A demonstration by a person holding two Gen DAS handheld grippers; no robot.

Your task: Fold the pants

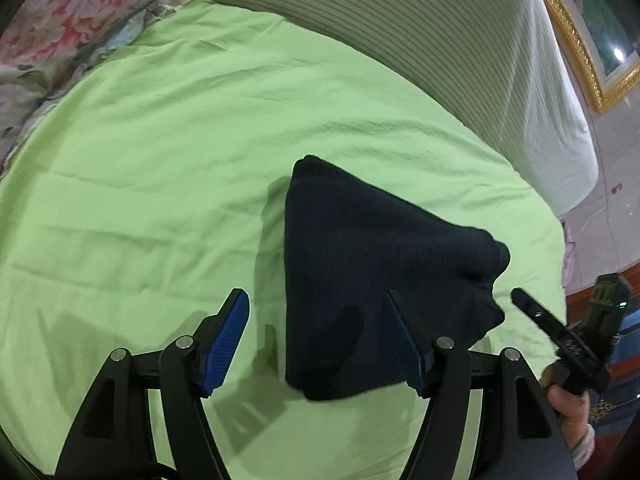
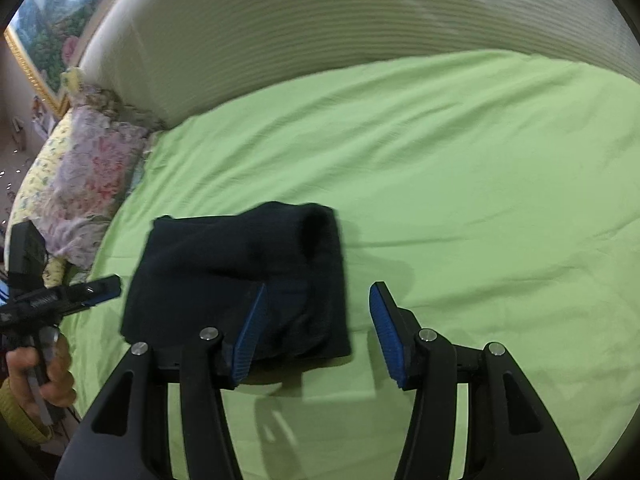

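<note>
The folded dark pants (image 1: 376, 280) lie on the green bed sheet (image 1: 160, 160), near the bed's front edge. Left gripper (image 1: 320, 340) and right gripper (image 2: 318, 332): fingers spread wide, holding nothing.

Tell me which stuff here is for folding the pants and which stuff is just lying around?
For the job:
- dark pants, already in a folded bundle on the green sheet
- left gripper, open, holding nothing
- right gripper, open, holding nothing

Just lying about:
- flowery quilt bunched at the bed's edge
- striped headboard
- gold-framed picture on the wall
</note>
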